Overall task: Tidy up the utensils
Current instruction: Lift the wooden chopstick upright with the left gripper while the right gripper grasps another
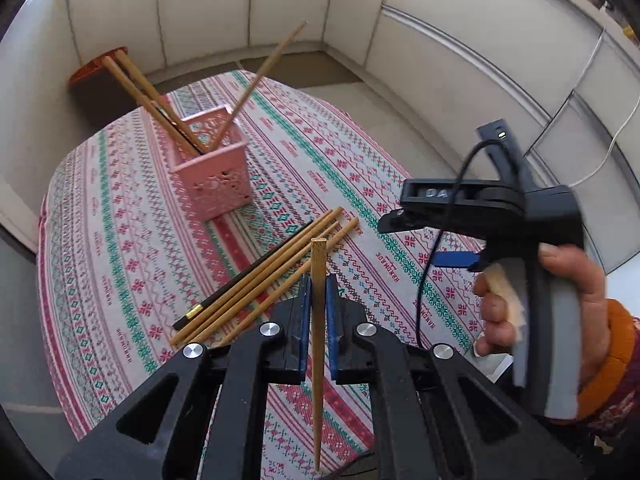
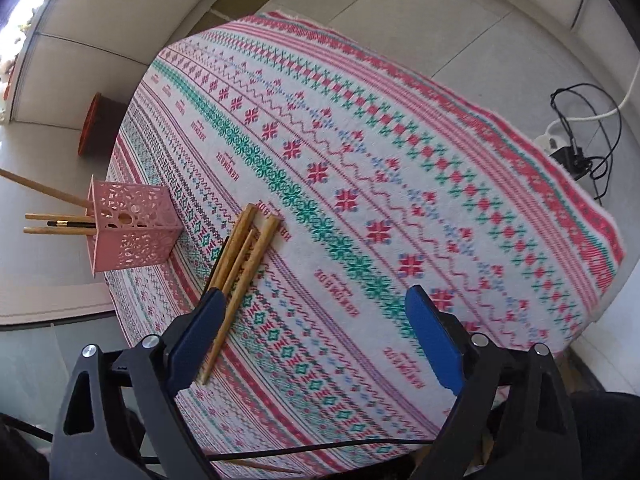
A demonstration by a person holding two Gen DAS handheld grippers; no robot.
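The left gripper (image 1: pixel 316 320) fingers pinch one wooden chopstick (image 1: pixel 318 280) upright at lower centre. Carry it to the pink holder (image 1: pixel 212 168), upper left on the desk (image 1: pixel 360 168), tip down, probably. Right gripper (image 2: pixel 316 340) fingers stand wide, empty.

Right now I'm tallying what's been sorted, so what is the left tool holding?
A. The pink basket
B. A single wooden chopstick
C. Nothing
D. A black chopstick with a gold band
B: in the left wrist view the left tool is shut on one wooden chopstick, while the black chopstick lies on the tablecloth and the pink basket stands apart.
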